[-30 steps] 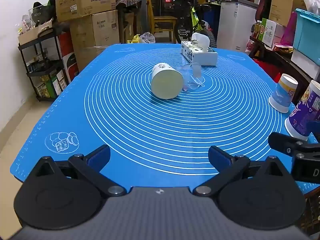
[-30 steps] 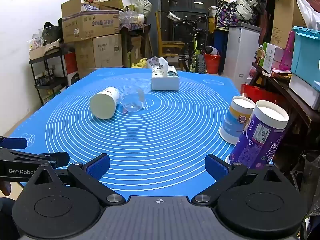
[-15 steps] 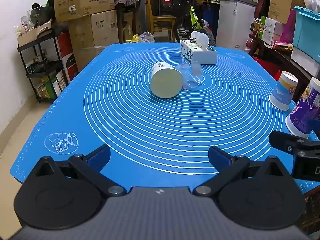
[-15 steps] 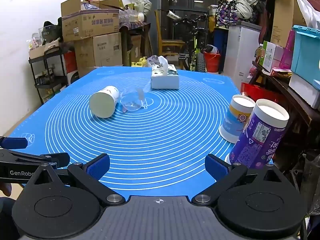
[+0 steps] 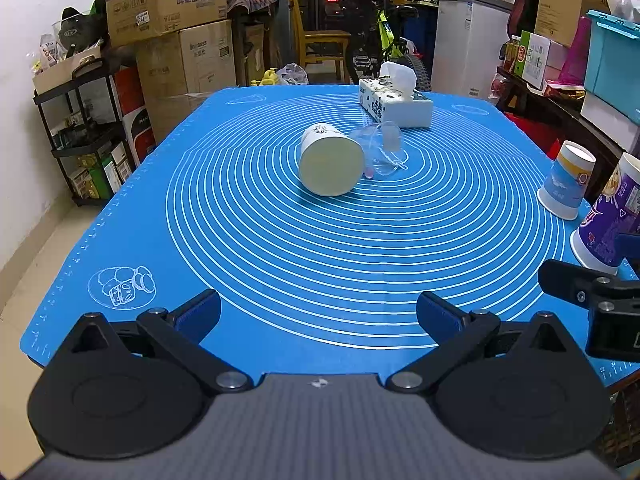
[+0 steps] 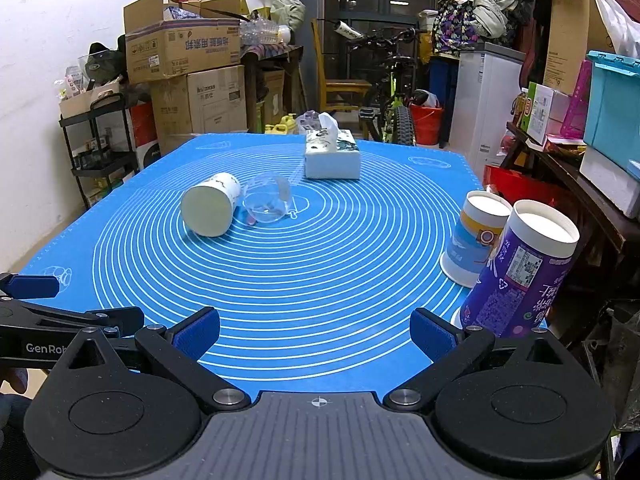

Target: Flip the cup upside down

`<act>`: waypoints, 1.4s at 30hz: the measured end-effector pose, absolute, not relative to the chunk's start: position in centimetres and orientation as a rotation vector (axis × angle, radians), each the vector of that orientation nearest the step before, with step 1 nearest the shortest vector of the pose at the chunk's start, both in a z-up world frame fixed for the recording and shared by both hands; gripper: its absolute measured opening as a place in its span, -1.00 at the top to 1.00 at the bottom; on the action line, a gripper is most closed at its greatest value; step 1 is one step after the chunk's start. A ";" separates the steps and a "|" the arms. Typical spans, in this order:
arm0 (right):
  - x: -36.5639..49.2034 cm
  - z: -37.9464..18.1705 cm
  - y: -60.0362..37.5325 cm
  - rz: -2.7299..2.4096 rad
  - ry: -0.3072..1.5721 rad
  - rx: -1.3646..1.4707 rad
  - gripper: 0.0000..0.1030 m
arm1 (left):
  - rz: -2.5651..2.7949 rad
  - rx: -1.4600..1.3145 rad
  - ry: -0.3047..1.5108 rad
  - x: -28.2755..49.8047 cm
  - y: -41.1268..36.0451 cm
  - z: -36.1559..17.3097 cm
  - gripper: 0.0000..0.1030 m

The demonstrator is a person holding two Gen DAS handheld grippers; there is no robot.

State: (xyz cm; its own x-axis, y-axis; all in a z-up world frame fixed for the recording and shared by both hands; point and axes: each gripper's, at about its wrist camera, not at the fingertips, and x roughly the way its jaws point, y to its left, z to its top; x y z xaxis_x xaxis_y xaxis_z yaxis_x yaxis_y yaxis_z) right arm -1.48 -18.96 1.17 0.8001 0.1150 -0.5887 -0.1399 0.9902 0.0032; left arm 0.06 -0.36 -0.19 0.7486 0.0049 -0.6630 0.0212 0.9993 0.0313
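A white paper cup (image 5: pixel 330 160) lies on its side near the middle of the blue mat (image 5: pixel 280 240), its base facing me; it also shows in the right wrist view (image 6: pixel 210 209). A clear plastic cup (image 5: pixel 378 150) lies on its side right beside it, also seen in the right wrist view (image 6: pixel 267 203). My left gripper (image 5: pixel 318 314) is open and empty near the mat's front edge. My right gripper (image 6: pixel 316 332) is open and empty, to the right of the left one.
A tissue box (image 6: pixel 331 156) stands at the far side of the mat. A blue-and-white cup (image 6: pixel 474 236) and a purple cup (image 6: pixel 520 272) stand upside down at the mat's right edge. Boxes, shelves and a bicycle surround the table (image 6: pixel 520 320).
Both grippers have stayed almost still and open. The cups have not moved.
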 end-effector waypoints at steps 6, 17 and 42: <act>-1.5 1.2 -19.0 0.137 0.629 -0.040 -0.96 | -0.010 0.039 0.725 0.1 -0.4 -0.2 -0.99; -1.5 1.1 -19.0 0.137 0.630 -0.039 -0.96 | -0.010 0.043 0.724 0.1 -0.6 -0.2 -0.99; -1.4 0.9 -19.2 0.139 0.635 -0.033 -0.96 | -0.010 0.045 0.723 0.1 -0.9 -0.2 -0.99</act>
State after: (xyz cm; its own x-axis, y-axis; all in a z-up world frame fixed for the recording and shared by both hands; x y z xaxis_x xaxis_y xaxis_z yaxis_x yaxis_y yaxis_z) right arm -1.37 -19.18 0.94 0.7959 0.1194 -0.5936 -0.1399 0.9901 0.0116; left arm 0.09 -0.87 -0.18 0.7498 0.0065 -0.6616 0.0247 0.9990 0.0378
